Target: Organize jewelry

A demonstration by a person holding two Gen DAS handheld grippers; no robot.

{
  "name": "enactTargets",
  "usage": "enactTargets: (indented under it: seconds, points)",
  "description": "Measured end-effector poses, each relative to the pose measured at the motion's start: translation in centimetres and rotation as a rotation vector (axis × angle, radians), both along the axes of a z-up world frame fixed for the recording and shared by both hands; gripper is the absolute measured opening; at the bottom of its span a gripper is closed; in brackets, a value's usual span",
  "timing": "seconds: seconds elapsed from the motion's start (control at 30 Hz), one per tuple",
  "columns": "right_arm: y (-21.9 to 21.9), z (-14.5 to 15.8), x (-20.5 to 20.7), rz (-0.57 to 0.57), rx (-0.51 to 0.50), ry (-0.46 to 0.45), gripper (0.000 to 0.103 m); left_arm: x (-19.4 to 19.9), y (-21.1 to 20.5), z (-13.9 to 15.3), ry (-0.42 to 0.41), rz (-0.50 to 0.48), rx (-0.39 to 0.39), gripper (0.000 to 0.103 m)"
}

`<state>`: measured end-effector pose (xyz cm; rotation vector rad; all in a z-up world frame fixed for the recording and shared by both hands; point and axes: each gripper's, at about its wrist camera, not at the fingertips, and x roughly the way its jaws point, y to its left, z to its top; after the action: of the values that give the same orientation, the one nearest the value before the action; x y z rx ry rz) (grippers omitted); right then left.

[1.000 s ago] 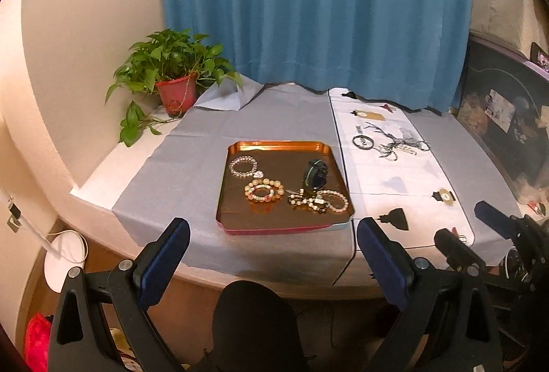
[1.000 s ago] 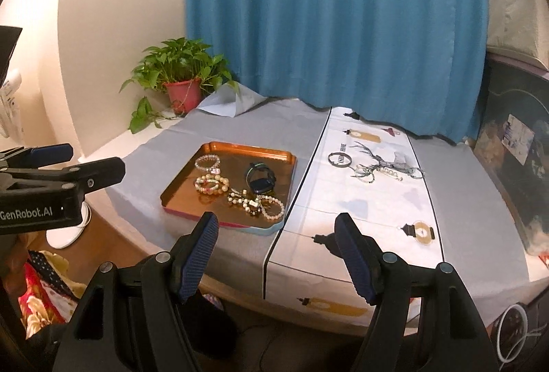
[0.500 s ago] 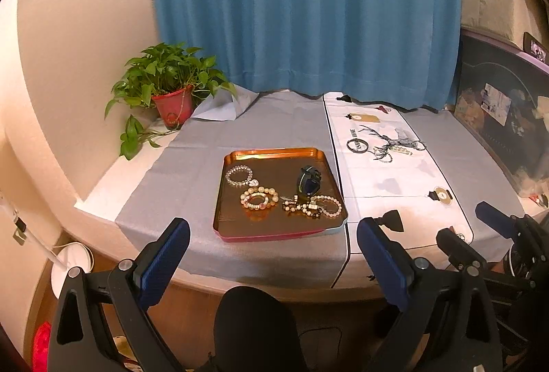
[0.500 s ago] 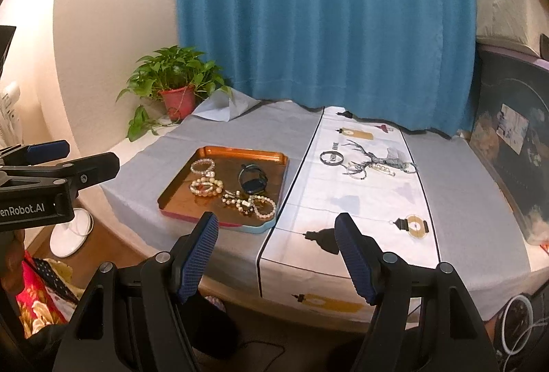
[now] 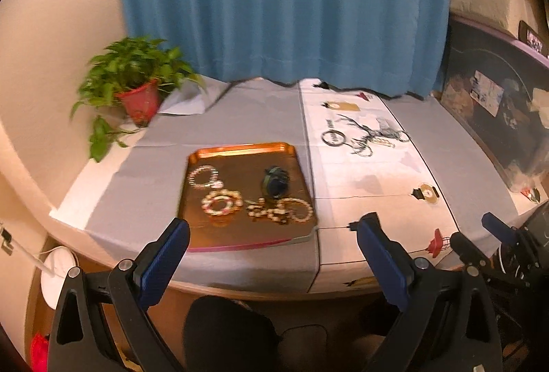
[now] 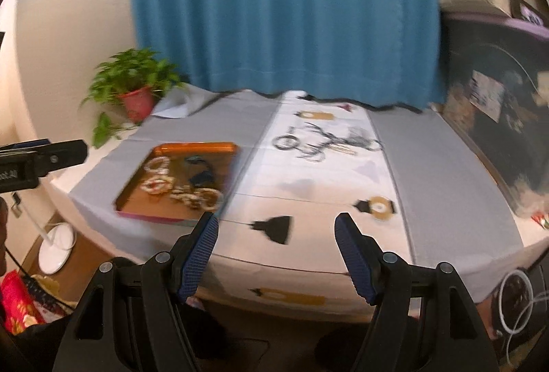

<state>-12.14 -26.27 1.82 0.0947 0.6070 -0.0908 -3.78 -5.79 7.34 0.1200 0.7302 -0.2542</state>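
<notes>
I hold two tools, and both are wide open with nothing in them. My left tool point(image 5: 272, 247) has the tray point(image 5: 240, 147) just ahead of it. On the tray lie bead bracelets point(image 5: 221, 202) and a dark watch point(image 5: 274, 181). My right tool point(image 6: 276, 236) is over the white cloth point(image 6: 319, 187), and the tray sits ahead to its left. Farther ahead, some rings and chains point(image 6: 322, 145) lie on the cloth. I think the job has hardly begun, since nothing is picked up yet.
</notes>
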Motion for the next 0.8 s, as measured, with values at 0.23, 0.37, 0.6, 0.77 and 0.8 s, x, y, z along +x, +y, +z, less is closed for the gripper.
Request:
enactTargets:
  seconds: [0.23,0.37,0.6,0.77,0.8]
  points:
    - [-7.5,-1.9,2.7,-0.122,0.032,0.045,0.071,5.2,-6.3,-1.9,0.061,-0.065,0.001,0.097]
    - [-12.4,-3.6,5.1,-0.174,0.066,0.08,0.071,9.0,-10.3,-3.7,0.12,-0.104,0.007,0.097]
    - [-20.4,-6.7,11.5,-0.224,0.119,0.141,0.071,17.8,-17.6,-8.4,0.241,-0.114,0.018,0.097]
    - [-25.6,-8.5,19.7,-0.223,0.141,0.16,0.071,22.9,-22.4,-11.9,0.311,-0.134,0.034,0.097]
    - [-26.2,-8.9,21.3,-0.225,0.134,0.163,0.071,24.1,-23.3,-12.9,0.338,-0.135,0.04,0.097]
